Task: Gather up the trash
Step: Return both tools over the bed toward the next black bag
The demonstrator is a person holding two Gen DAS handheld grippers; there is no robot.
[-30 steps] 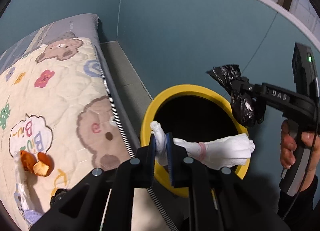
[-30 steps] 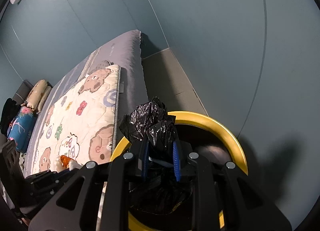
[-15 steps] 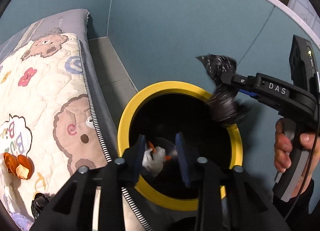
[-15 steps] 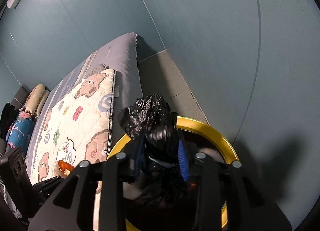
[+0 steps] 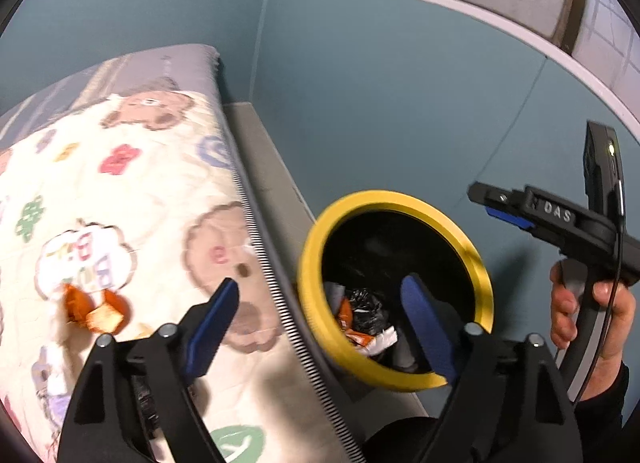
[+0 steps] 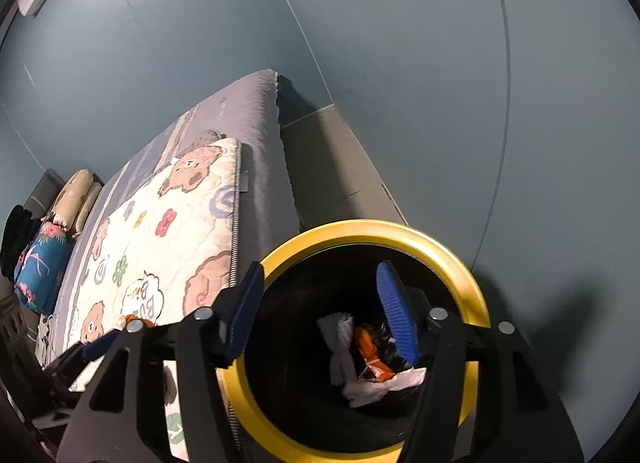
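The wall [image 6: 400,63] is blue-grey and fills most of both views. Below it lies the bed [image 6: 256,151], its grey mattress covered by a cream quilt [image 5: 120,191] printed with bears, flowers and letters. A strip of grey floor [image 6: 332,167] runs between the bed and the wall. At the far end of the bed, in the right wrist view, sit some pillows [image 6: 76,199] and a blue flowered cushion [image 6: 40,263].

The bin [image 6: 468,287] stands on the floor right beside the bed's edge; it is round, black inside, with a yellow rim. The trash [image 6: 360,359] lies at its bottom: white crumpled paper, an orange wrapper and a black bag [image 5: 364,303] heaped together. More rubbish remains on the quilt: orange peel [image 5: 96,311] near the cloud-shaped print, well apart from the bin.

The left gripper [image 5: 320,327] hangs over the bed's edge and the bin's near rim. Its blue fingers [image 5: 212,323] have just been opening and now stand spread wide with nothing held between them; one is over the quilt, the other over the bin's mouth.

The right gripper [image 6: 320,311] hangs over the bin. Its fingers [image 6: 396,315] have also just been opening and are spread apart, holding nothing, with the dropped trash seen below them. In the left wrist view a hand [image 5: 592,315] in a dark sleeve grips its handle beyond the bin.
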